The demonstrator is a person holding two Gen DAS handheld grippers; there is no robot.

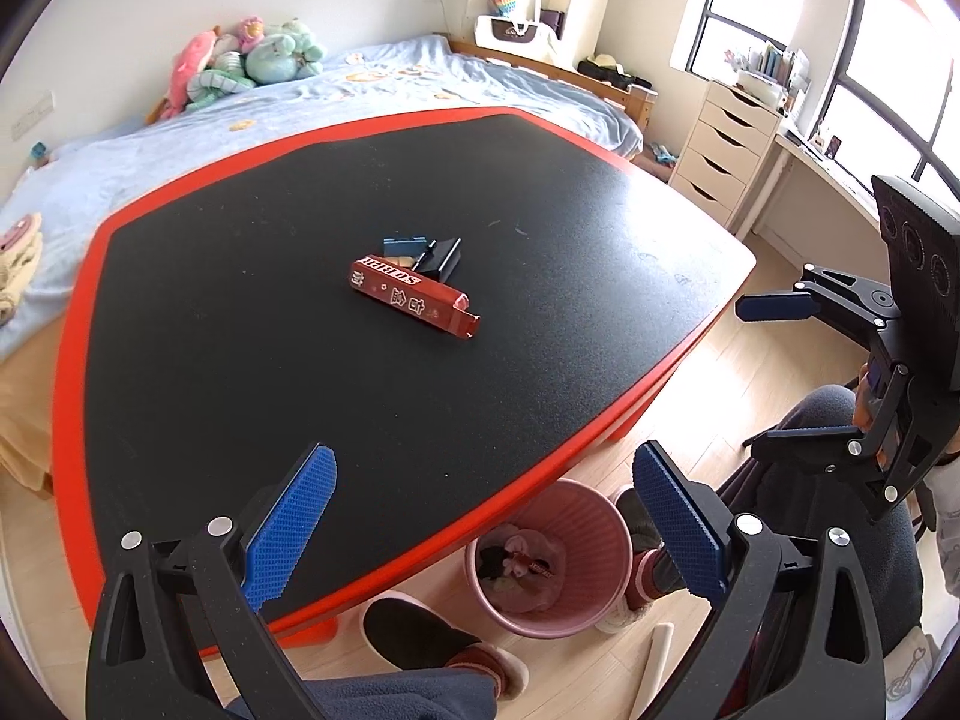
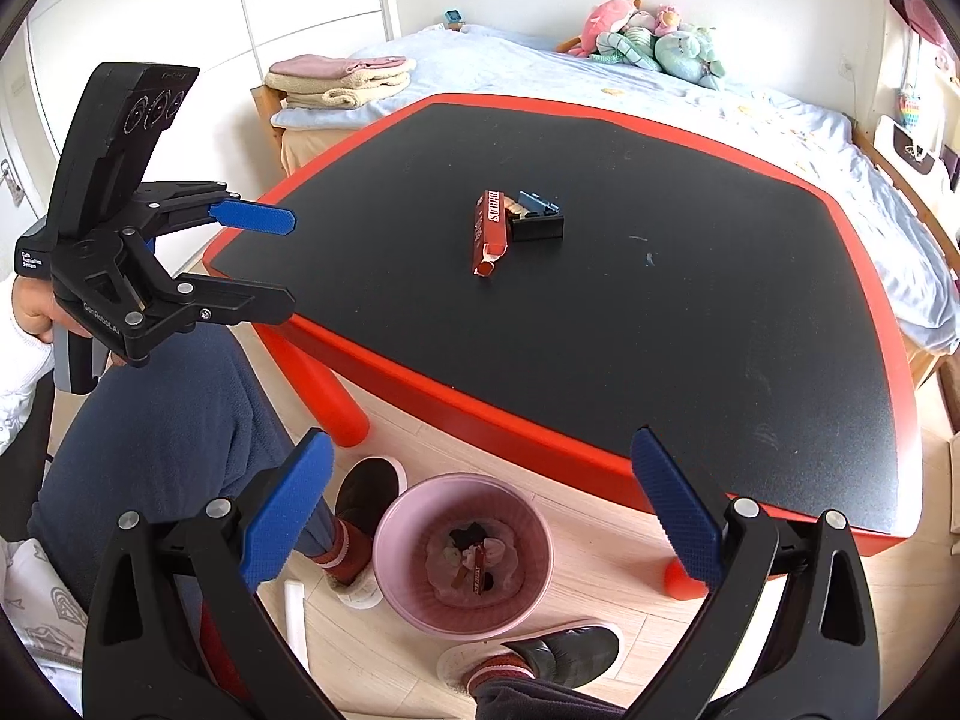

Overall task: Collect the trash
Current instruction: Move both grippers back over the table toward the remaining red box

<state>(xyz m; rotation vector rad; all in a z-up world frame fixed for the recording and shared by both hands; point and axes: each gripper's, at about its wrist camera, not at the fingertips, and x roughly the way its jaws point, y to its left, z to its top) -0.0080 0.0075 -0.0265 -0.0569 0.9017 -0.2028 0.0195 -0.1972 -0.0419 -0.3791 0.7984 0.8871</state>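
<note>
both the left claw (image 1: pixel 480 531) and right claw (image 2: pixel 480 516) hang released over the pink bin (image 2: pixel 462 552) (some trash inside); the red box (image 1: pixel 414 295) lies mid-desk (image 1: pixel 240 312), touching a black clip (image 1: pixel 441 255).

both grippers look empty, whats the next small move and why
Probably reach the open right gripper forward toward the long red carton lying mid-table and close on it. Both it and the open left gripper hold nothing, while the carton and the small black and blue boxes touching it remain on the black-topped red table. The pink ribbed bin below already holds scraps.
</note>
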